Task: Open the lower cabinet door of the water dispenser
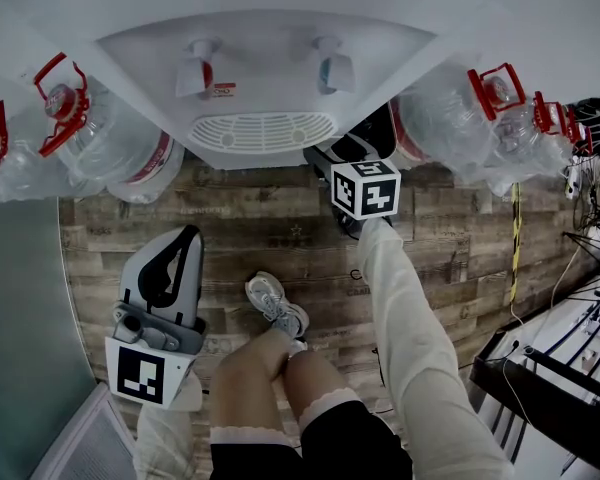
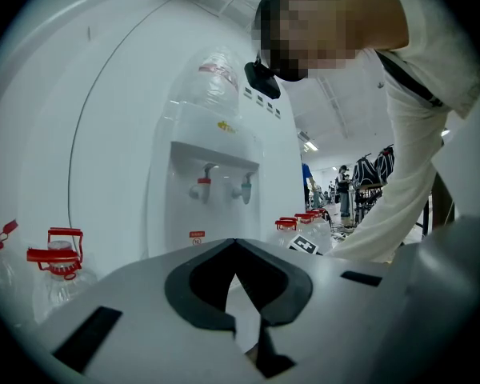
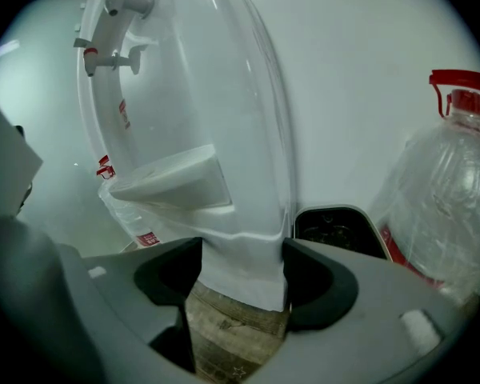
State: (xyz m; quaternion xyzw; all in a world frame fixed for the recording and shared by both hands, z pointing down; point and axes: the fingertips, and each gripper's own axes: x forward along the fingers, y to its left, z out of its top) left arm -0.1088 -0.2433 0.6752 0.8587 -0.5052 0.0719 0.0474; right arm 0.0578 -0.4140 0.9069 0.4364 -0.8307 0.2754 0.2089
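Right gripper (image 3: 240,277) is the near one, jaws spread wide around the lower cabinet door (image 3: 242,242) edge dead ahead; left gripper (image 1: 184,238) is pinched closed, empty.

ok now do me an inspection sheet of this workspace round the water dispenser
surface: wood-plank floor; no table seen
job's things: white water dispenser, red and blue taps; lower cabinet door, its bottom corner between the right jaws
clutter: large water bottles with red handles on both sides of the dispenser
grippers: left gripper jaws together, empty, away from the dispenser; right gripper jaws apart at the door, contact unclear
cables: loose cables on the floor, far right
surroundings: white wall; person's shoe below
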